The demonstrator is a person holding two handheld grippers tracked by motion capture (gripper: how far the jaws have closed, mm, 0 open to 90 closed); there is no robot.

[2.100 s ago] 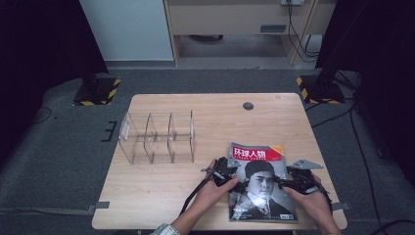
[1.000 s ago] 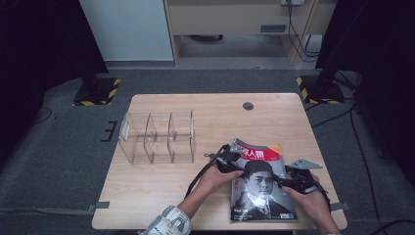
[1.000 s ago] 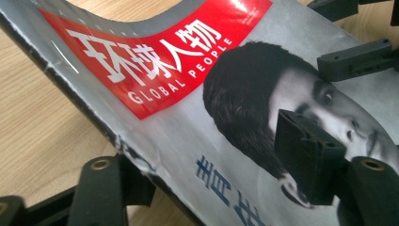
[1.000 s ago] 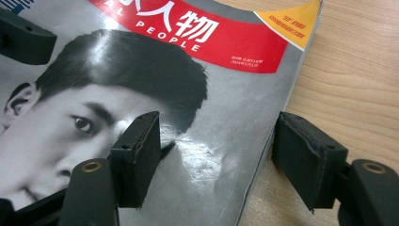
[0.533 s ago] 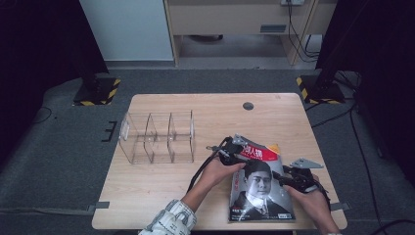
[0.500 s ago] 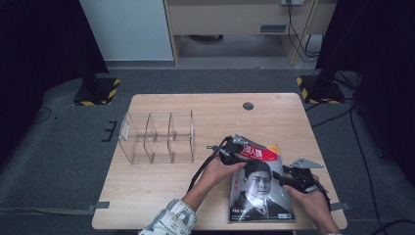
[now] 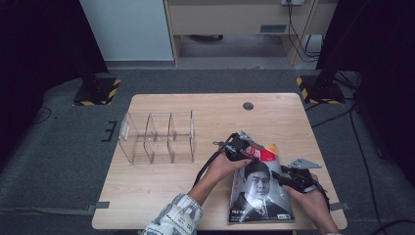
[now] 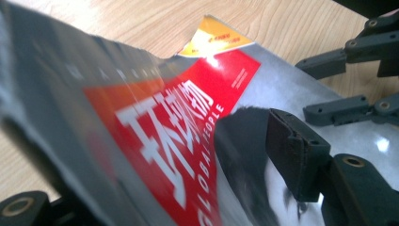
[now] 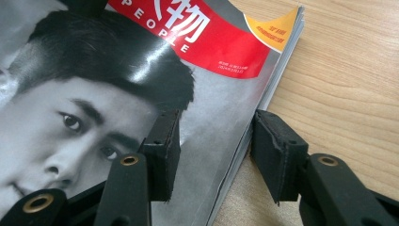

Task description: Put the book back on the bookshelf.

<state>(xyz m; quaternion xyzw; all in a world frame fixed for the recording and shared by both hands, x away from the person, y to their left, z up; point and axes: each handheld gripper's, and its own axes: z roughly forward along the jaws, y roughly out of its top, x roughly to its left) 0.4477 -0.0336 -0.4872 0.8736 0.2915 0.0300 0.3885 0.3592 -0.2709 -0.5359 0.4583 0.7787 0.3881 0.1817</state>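
Observation:
A magazine (image 7: 259, 188) with a man's portrait and a red title band lies on the wooden table (image 7: 161, 191) at the front right. My left gripper (image 7: 239, 147) is at its far left corner, which is lifted and curled. In the left gripper view the raised cover (image 8: 155, 132) runs between the wide-apart jaws, resting over the left one, with the right pad (image 8: 294, 157) just above it. My right gripper (image 7: 292, 178) is at the magazine's right edge. It (image 9: 211, 127) stands open across that edge, one pad (image 9: 162, 150) over the cover (image 9: 94, 94) and the other over bare wood.
A clear acrylic organizer (image 7: 156, 137) with several compartments stands left of the middle. A dark round grommet (image 7: 248, 105) sits near the far edge. The right gripper's jaws (image 8: 348, 56) show at the top right of the left gripper view.
My left gripper has moved from the magazine's left edge up to its far left corner, and that corner has lifted. The right gripper has stayed at the right edge.

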